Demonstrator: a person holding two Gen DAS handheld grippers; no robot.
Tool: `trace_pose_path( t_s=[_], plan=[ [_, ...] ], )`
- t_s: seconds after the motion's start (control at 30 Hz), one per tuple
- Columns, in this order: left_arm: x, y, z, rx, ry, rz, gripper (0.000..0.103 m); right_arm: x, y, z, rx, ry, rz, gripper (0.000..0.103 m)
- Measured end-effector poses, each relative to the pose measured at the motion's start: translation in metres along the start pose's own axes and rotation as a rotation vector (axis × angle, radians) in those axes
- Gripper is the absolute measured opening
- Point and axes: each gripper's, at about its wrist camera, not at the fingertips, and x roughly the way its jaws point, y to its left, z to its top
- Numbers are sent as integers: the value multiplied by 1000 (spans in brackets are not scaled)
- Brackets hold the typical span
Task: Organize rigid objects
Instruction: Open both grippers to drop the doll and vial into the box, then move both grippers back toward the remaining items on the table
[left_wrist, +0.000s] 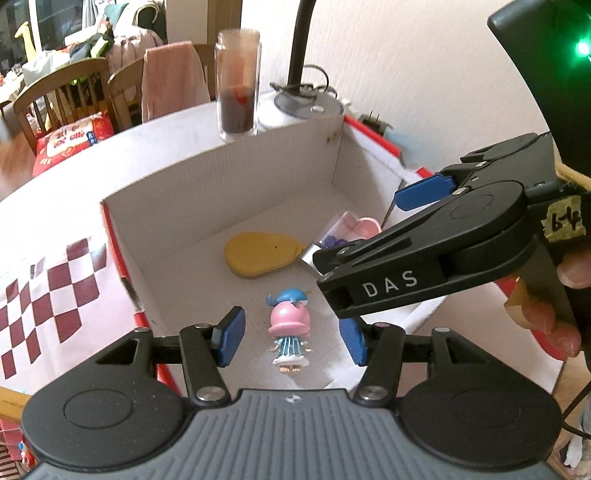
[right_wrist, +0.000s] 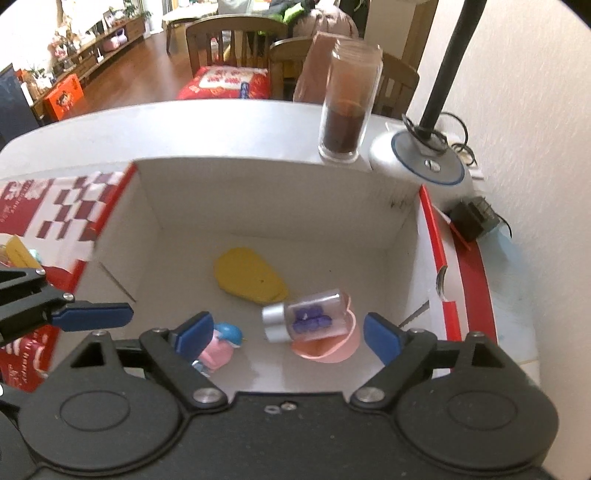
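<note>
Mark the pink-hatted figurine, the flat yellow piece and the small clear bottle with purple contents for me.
Pink-hatted toy figurine (left_wrist: 287, 322): left wrist view, on its hat.
Flat yellow rounded piece (left_wrist: 258, 257): left wrist view, on its top face.
Small clear bottle with silver cap and purple contents (right_wrist: 314, 316): right wrist view, on its clear body.

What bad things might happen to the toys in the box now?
1. The left gripper hangs open around the upright figurine; a bump from either pad could tip it over.
2. The bottle lies tilted on the pink dish, so it might roll off if the open right gripper nudges it.
3. Both grippers crowd over the box and could knock together.
</note>
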Motion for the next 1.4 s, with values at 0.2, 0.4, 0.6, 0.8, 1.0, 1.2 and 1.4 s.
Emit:
trace_pose_path(
  t_s=[0.2,0.4,0.6,0.8,1.0,1.2,1.4],
  plan=[
    [-30,8,-6,-20,-64,-26,55,-26,11,-3,4,-54,14,90],
    [-61,21,-20,-26,-122,-32,55,-56,28,-7,27,-117,35,92],
    [-97,43,-39,-44,-178,-35,60,-82,56,-14,38,-177,46,94],
    [-131,68,-64,-47,-234,-27,65,-105,91,-25,53,-250,63,95],
    [-160,104,-93,-79,-258,-7,65,-120,131,-34,58,-310,99,100],
    [-183,147,-121,-114,-291,44,66,-119,170,-40,46,-326,112,102],
    [-200,192,-150,-151,-334,96,82,-111,206,-47,46,-328,142,103]
  ],
)
